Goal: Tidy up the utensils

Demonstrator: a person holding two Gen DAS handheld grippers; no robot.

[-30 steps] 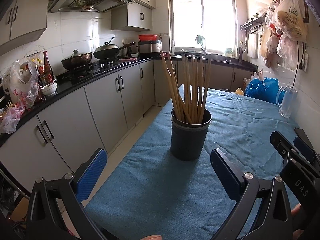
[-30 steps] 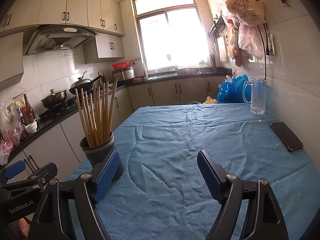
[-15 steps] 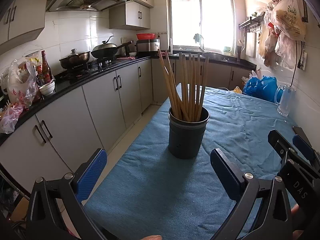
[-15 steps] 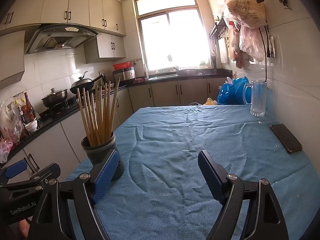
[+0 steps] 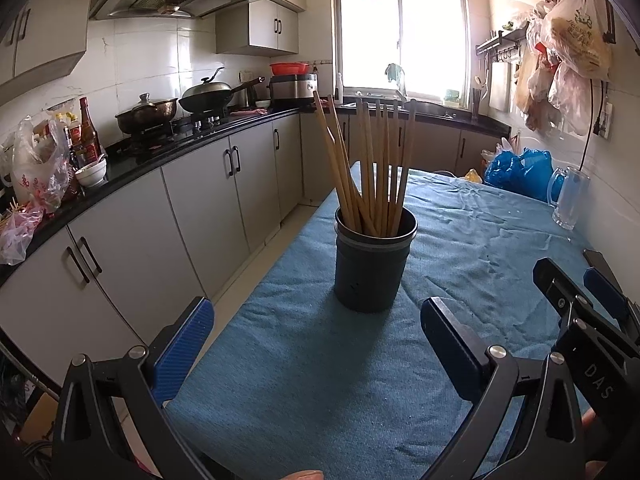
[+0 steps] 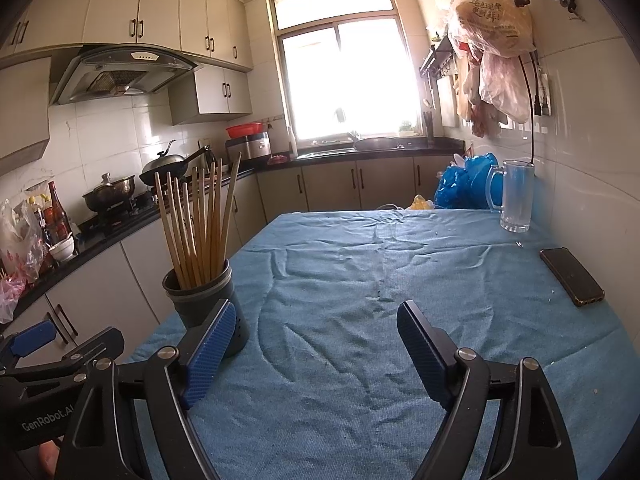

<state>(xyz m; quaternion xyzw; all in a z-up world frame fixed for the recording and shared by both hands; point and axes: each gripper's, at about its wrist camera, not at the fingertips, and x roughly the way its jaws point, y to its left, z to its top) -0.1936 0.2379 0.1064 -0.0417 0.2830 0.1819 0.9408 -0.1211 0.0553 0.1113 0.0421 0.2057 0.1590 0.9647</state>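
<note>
On my blue cloth-covered table (image 5: 304, 380), the dark round plastic holder (image 5: 370, 268) of wooden chopsticks (image 5: 372, 168) stands at twelve o'clock of my left gripper (image 5: 316, 340), jaws apart and empty. My right gripper (image 6: 316, 344) gapes empty too; sorting seems done, withdrawal next. Only its camera shows the black phone (image 6: 571, 276) at two o'clock.

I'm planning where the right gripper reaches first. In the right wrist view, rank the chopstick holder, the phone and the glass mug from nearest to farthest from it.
1. Chopstick holder: just off the left finger of the right gripper, at the table's left edge.
2. Phone: farther out, right side, by the wall.
3. Glass mug: farthest, back right corner.
</note>
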